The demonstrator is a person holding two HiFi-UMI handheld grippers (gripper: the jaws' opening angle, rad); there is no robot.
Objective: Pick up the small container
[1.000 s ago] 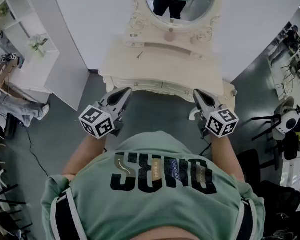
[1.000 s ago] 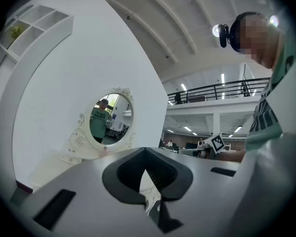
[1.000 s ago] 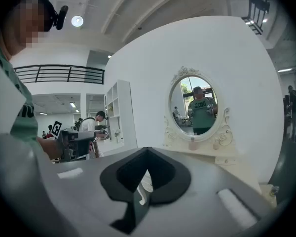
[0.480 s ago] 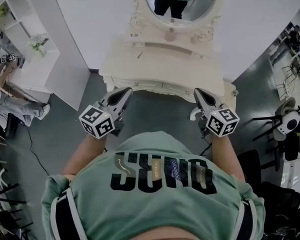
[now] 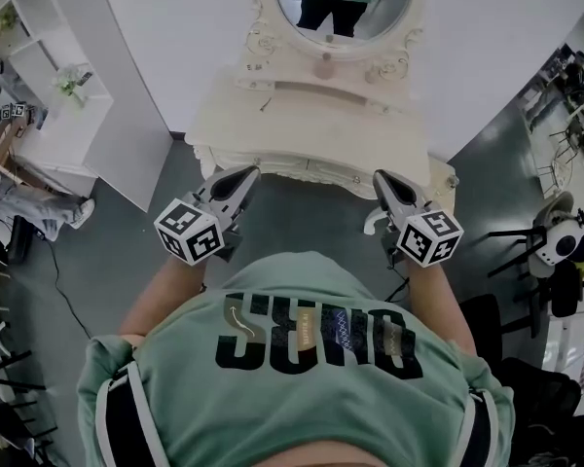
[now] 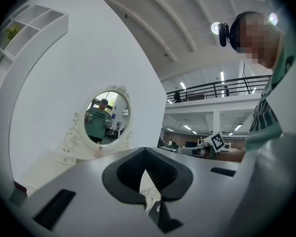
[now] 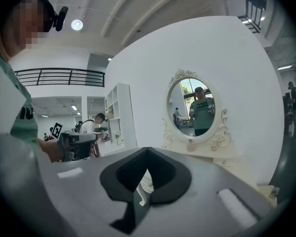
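Left tongs (image 5: 245, 173) and right tongs (image 5: 381, 180), both pressed together and empty, hover at the desk's (image 5: 302, 129) near edge. Pickup not begun: the small container (image 5: 323, 66) stands well ahead, between them, below the mirror (image 5: 389, 8)

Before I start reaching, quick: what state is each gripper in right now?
Left gripper: closed, holding nothing.
Right gripper: closed, holding nothing.
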